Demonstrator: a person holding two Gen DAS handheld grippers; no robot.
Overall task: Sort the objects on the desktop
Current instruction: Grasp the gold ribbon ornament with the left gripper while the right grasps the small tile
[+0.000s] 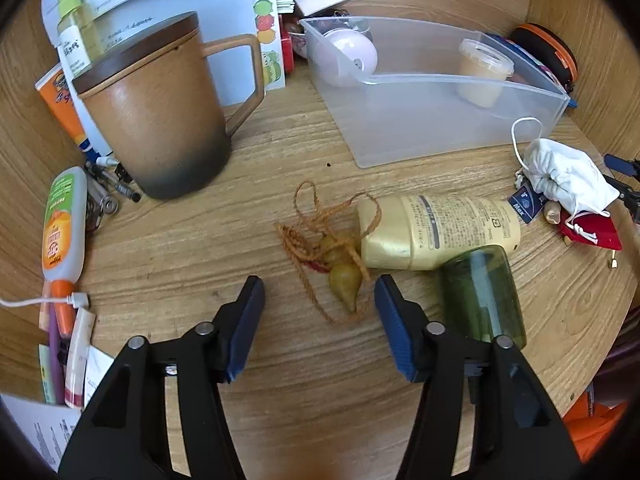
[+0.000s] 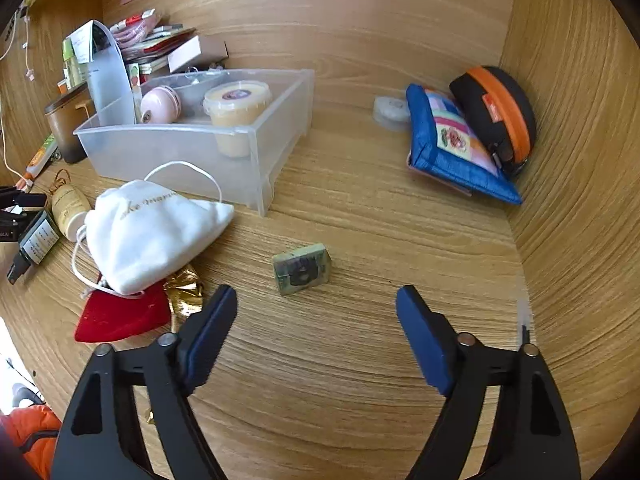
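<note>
Left tongs: the left gripper (image 1: 320, 292) stands wide and empty at the lower middle of its frame, tilted down at the desk (image 1: 280, 360); its fingers (image 1: 250, 304) flank the tip of a small gourd charm (image 1: 344, 280) without touching it.
Right tongs: the right gripper (image 2: 316, 304) is spread wide too, nothing held, low over bare wood; a small green block (image 2: 302, 268) lies just above the gap, apart from both pads.
Hard to make out: the dark mark on the green block's face — too blurred to name. The print on the gold bottle (image 1: 440, 232) is not legible.
Hidden or cut off: the green clear bottle (image 1: 484, 292) is partly behind the right-hand finger in the left view; the mug (image 1: 160, 120) covers the papers at upper left; a red pouch (image 2: 120, 316) and gold foil (image 2: 184, 292) sit half under the white drawstring bag (image 2: 148, 232).
Charm cord: an orange cord (image 1: 304, 236) loops loosely, one strand over the gold bottle's end.
Bin: the clear bin (image 2: 180, 148), centre left in the right view, holds a pink round case (image 2: 160, 104) and a lidded tub (image 2: 236, 112).
Right side: a blue pouch (image 2: 452, 148) leans against a black and orange case (image 2: 496, 112) by the wall.
</note>
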